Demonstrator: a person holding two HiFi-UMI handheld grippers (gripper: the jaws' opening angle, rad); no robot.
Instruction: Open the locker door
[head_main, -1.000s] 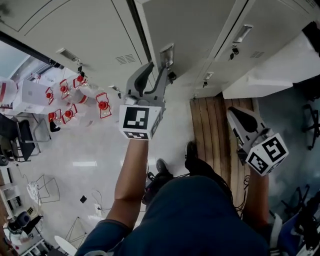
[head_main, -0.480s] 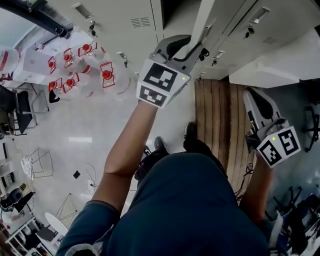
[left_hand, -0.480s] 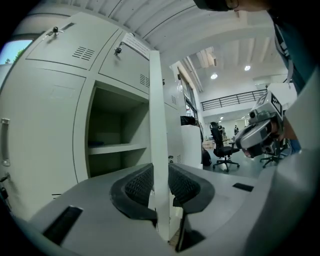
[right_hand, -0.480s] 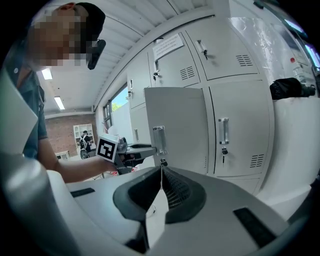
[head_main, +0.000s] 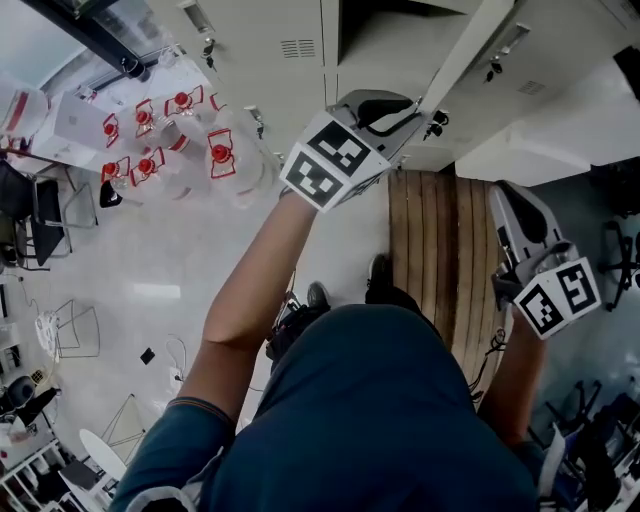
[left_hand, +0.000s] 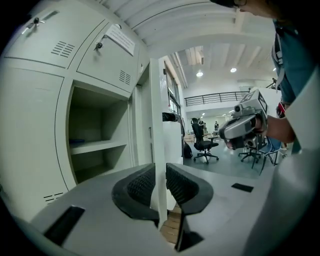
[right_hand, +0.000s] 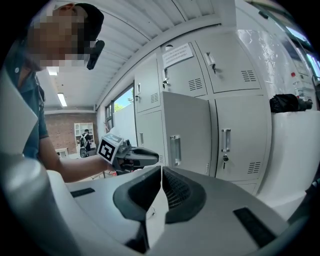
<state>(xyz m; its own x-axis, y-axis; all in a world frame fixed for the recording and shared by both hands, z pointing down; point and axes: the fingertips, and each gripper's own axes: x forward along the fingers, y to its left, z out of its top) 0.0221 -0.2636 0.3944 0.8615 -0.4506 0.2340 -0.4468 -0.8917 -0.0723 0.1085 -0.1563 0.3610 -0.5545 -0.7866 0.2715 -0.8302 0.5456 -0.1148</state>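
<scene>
Grey lockers (head_main: 260, 30) fill the top of the head view above a pale glossy floor (head_main: 150, 260) and a wooden slatted platform (head_main: 430, 250). The locker door (head_main: 468, 55) is swung out edge-on at upper centre-right, and its open compartment (left_hand: 95, 135) fills the left of the left gripper view. At upper centre the left hand-held gripper (head_main: 408, 108), its jaws having just been closing, is clamped on that door's free edge, which stands upright between the pads, while over the platform at right the right hand-held gripper (head_main: 508, 200) is clenched on nothing.
</scene>
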